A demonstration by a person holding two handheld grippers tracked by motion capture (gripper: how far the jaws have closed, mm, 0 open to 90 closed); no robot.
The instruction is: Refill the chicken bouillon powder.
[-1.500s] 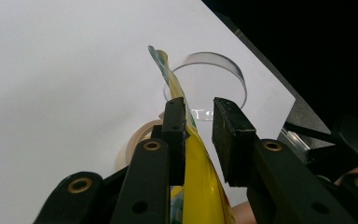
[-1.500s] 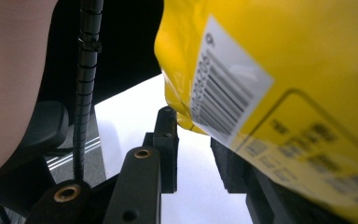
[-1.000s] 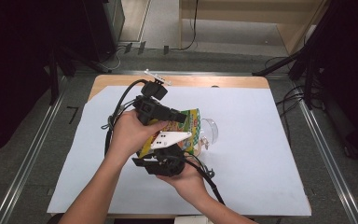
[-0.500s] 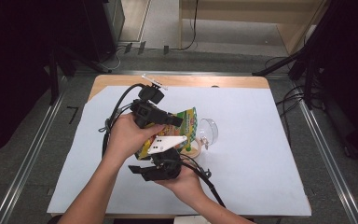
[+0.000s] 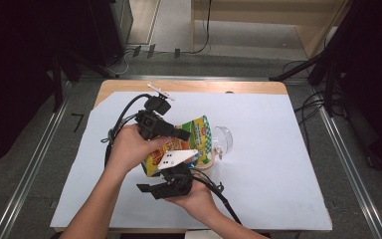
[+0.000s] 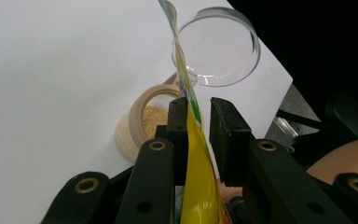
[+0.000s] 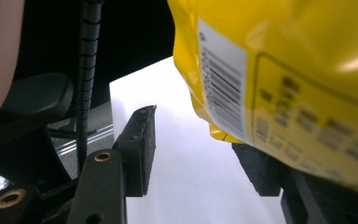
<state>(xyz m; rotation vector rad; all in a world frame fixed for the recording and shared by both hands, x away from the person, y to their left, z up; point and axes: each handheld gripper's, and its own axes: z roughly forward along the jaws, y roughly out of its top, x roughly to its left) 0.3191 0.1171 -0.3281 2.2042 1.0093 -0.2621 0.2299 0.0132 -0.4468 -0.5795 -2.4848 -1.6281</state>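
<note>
High view: at a bench covered by a white sheet (image 5: 278,149), a person tips a yellow snack bag (image 5: 181,144) toward a small tan-rimmed bowl (image 5: 206,160) near the sheet's middle. A clear glass cup (image 5: 224,139) lies on its side just beyond the bowl. The left gripper (image 5: 179,133) clamps the bag's upper part, apparently to keep the mouth aimed down at the bowl. The right gripper (image 5: 151,189) sits below the bag, toward the near edge, its jaws spread and off the bag. These jaws have just been opening, with nothing between them.

Left gripper view: the left gripper (image 6: 200,128) is clenched on the thin edge of the bag (image 6: 198,186), which runs up between the two black jaws. One jaw presses flat on the film; the other stands a little off at its tip. Past the jaws, the bowl (image 6: 137,123) holds pale crumbs, and the cup (image 6: 219,46) shows its round open mouth beside it. This is likely a pour in progress.

Right gripper view: the right gripper (image 7: 196,149) is released, jaws well apart over the sheet (image 7: 168,154). The bag's barcoded bottom corner (image 7: 223,93) hangs just above the far jaw, ungripped. It seems the lower hold has been let go so the bag hangs from the top.
</note>
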